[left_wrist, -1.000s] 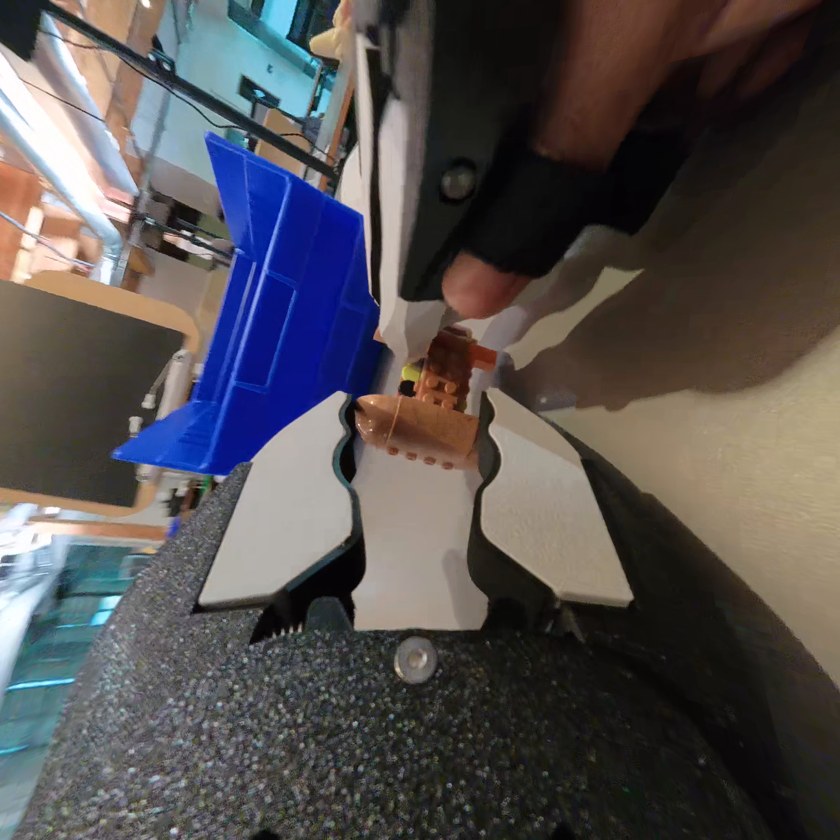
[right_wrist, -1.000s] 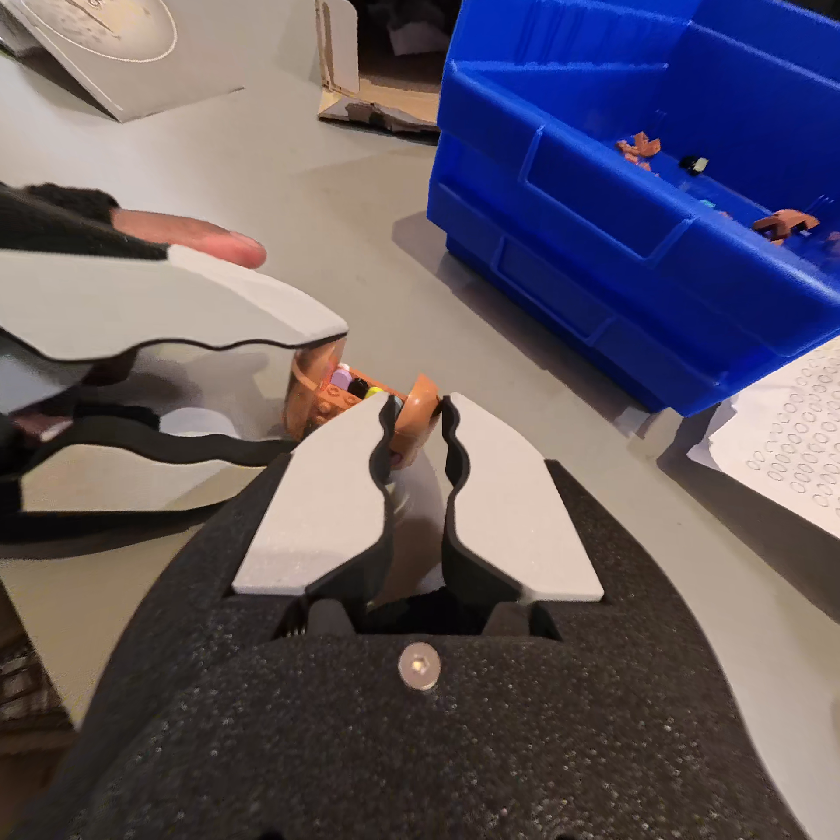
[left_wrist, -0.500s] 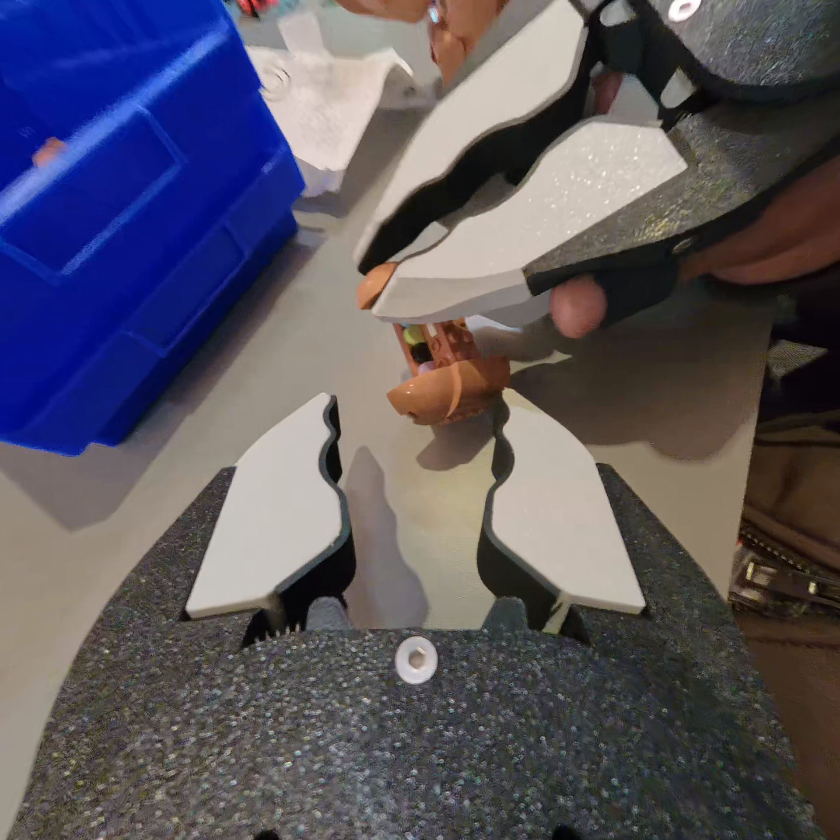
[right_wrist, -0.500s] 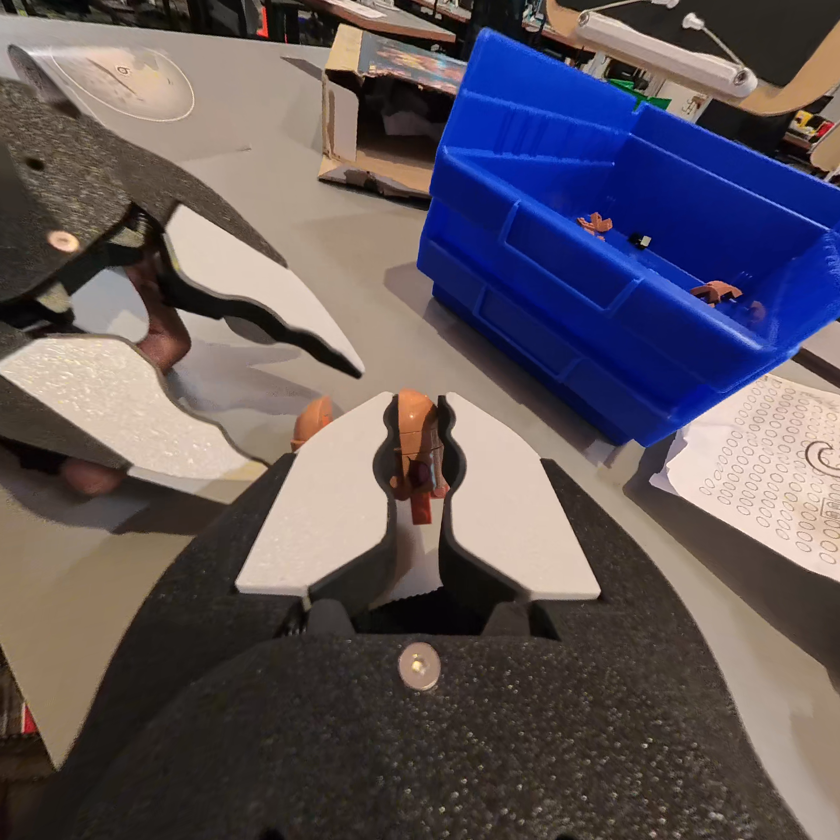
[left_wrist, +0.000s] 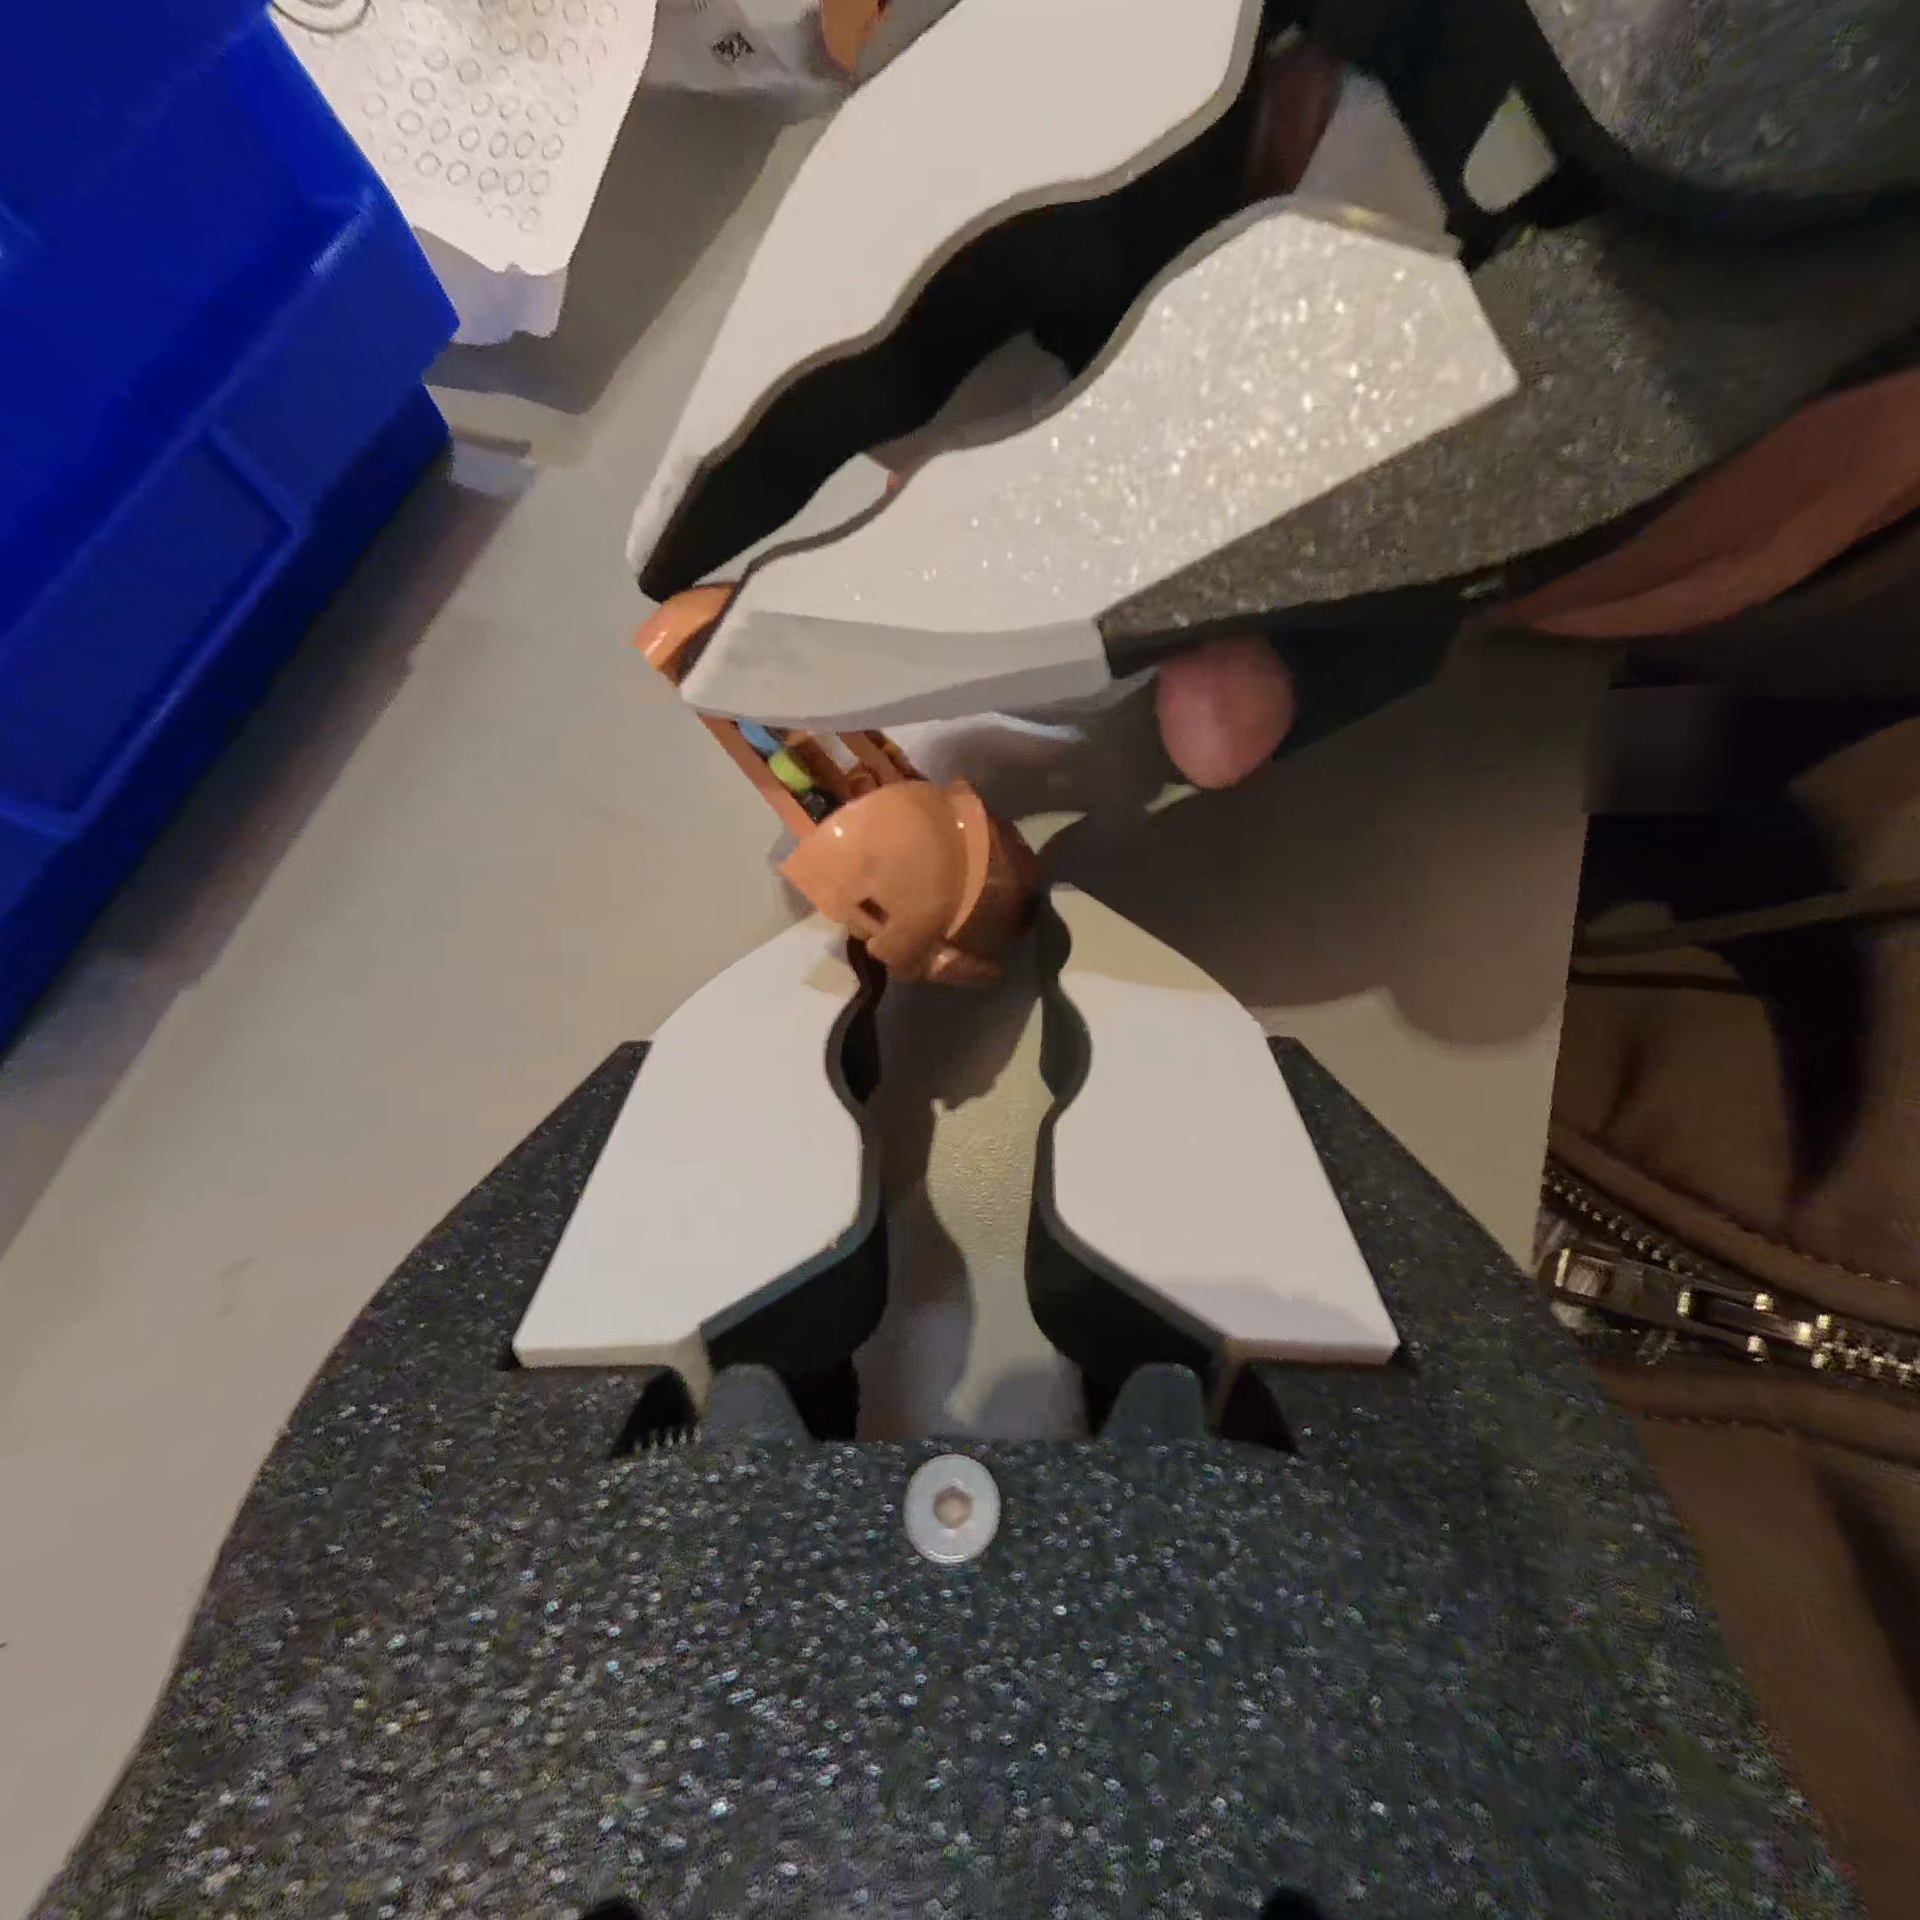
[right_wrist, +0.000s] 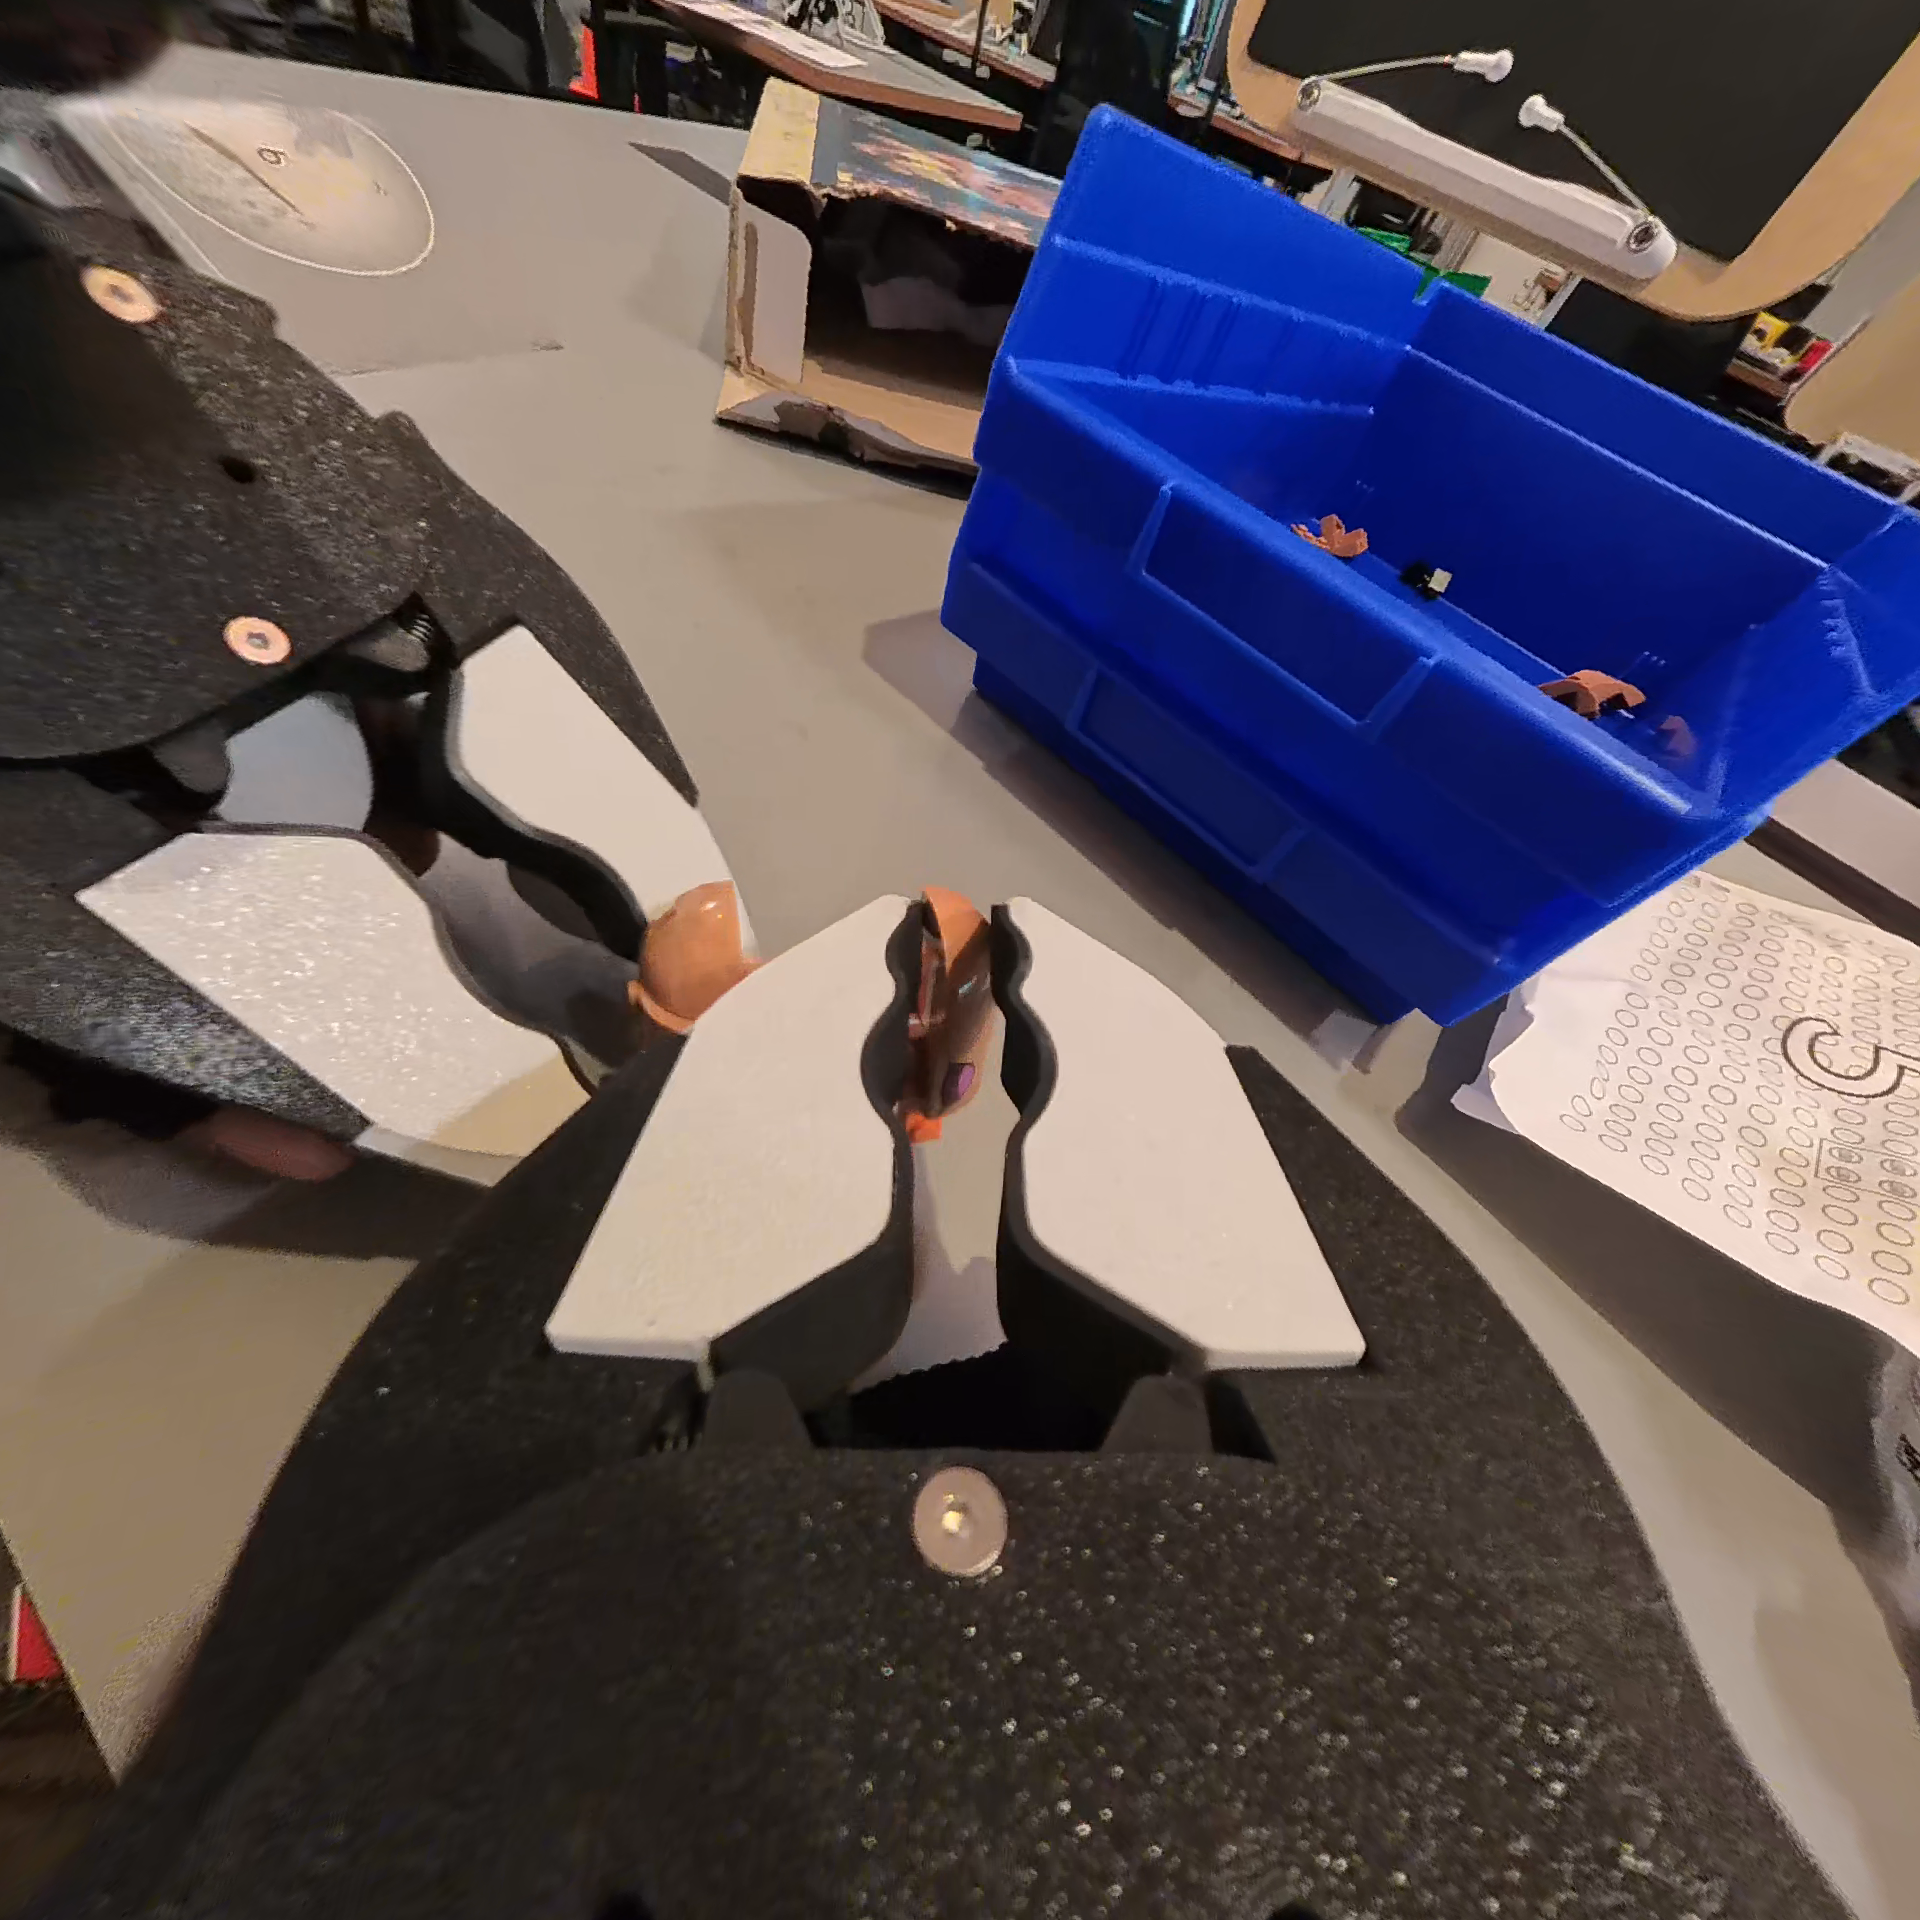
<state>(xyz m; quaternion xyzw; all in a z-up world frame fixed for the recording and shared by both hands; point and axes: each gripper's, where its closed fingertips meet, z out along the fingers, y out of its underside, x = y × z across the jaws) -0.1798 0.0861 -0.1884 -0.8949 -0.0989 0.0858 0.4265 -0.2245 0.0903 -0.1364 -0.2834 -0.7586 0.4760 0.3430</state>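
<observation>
Grippers, left (left_wrist: 951, 971) and right (right_wrist: 951, 925), pinch brick model (left_wrist: 899, 883).

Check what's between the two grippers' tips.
Left wrist view: a small orange-brown brick model spans the gap. The right gripper is shut on one end; its rounded end sits at the tips of the left gripper, grip unclear.

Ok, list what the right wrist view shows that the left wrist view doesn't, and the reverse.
Only the right wrist view: the inside of the blue bin with small brown pieces, a torn cardboard box, and the right gripper from behind, shut on the brown brick model.

Only the left wrist view: a brown zipped jacket, a bare fingertip, and the model's coloured inner bricks.

Both: the grey table, the printed sheet, the bin, and the left gripper closing around the model's rounded end.
</observation>
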